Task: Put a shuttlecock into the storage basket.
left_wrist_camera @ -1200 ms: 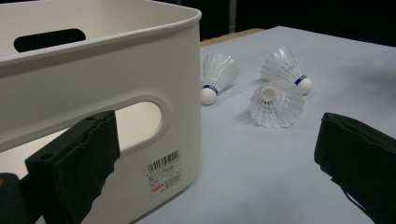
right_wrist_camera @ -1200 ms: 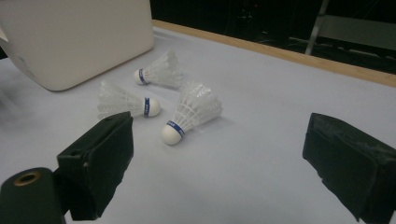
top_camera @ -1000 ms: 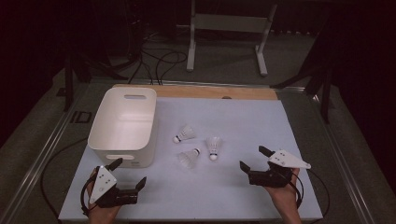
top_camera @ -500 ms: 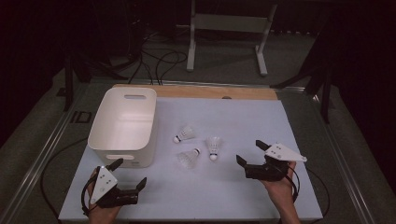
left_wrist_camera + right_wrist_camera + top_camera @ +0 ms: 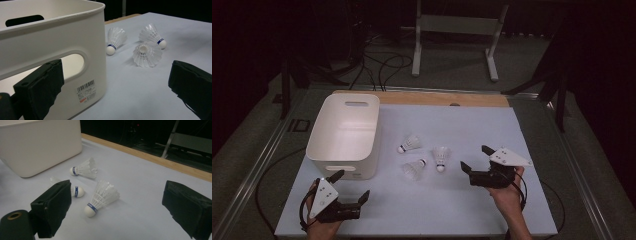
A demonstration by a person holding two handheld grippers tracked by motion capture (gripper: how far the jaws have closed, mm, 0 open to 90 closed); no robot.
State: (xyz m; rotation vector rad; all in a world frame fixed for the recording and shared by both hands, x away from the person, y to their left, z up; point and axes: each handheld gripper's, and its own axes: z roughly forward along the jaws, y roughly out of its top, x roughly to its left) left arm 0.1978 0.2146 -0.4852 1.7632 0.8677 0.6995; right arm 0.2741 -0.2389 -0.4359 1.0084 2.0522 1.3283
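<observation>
Both grippers hang with jaws spread wide and empty over a white table [image 5: 492, 125] where three shuttlecocks lie beside a white bin [image 5: 343, 131]. The right gripper [image 5: 474, 160] points toward the nearest shuttlecock [image 5: 441, 157], just off its tips at about 9 o'clock. The left gripper [image 5: 350, 186] waits near the bin's front corner, the shuttlecocks at its 2 o'clock. A hard or off-centre pinch would likely crush the light feathers or send the shuttlecock rolling away.

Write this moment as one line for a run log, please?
left gripper: open, by bin | right gripper: open, facing nearest shuttlecock | three shuttlecocks on mat, none held
</observation>
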